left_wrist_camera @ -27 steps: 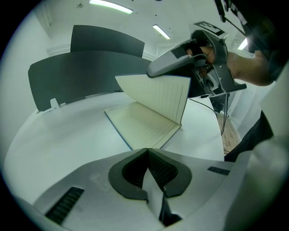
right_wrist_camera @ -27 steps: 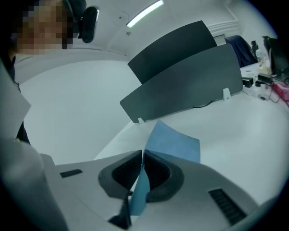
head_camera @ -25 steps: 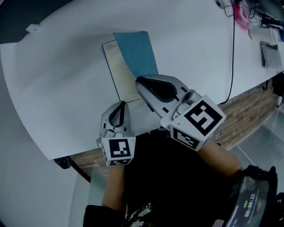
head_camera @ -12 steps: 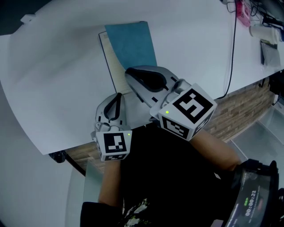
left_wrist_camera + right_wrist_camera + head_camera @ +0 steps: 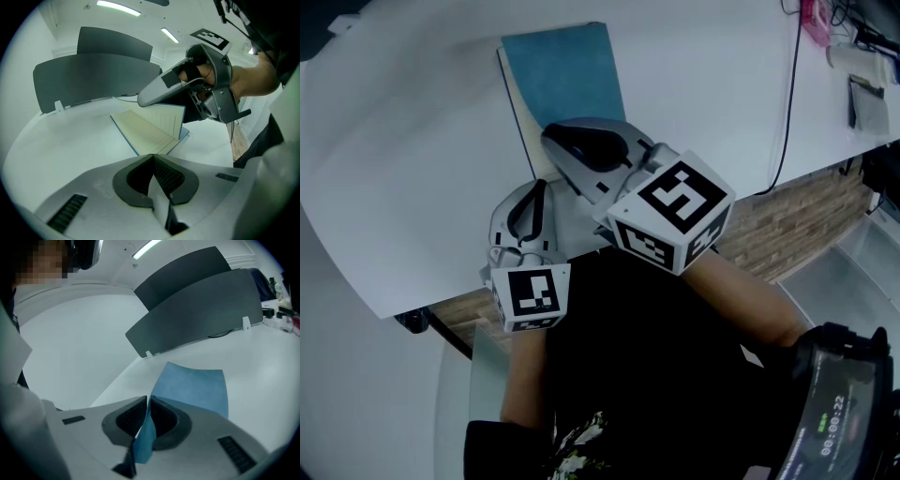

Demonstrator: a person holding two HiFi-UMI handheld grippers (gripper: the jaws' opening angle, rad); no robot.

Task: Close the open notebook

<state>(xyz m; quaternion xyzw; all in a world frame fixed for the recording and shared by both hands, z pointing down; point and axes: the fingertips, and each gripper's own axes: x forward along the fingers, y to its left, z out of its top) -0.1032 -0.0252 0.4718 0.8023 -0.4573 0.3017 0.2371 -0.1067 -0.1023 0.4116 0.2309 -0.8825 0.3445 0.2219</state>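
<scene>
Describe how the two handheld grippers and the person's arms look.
Both the left gripper and the right gripper are smooth light-grey shells with black inlays. Each carries a white cube printed with black square markers. The fingers have dark ribbed pads. The person wears a black top; the forearms are unsleeved.

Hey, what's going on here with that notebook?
A person is closing a notebook on a white table. The right gripper is shut on the blue cover, which stands raised above the pages. The left gripper is shut on a thin white sheet.
</scene>
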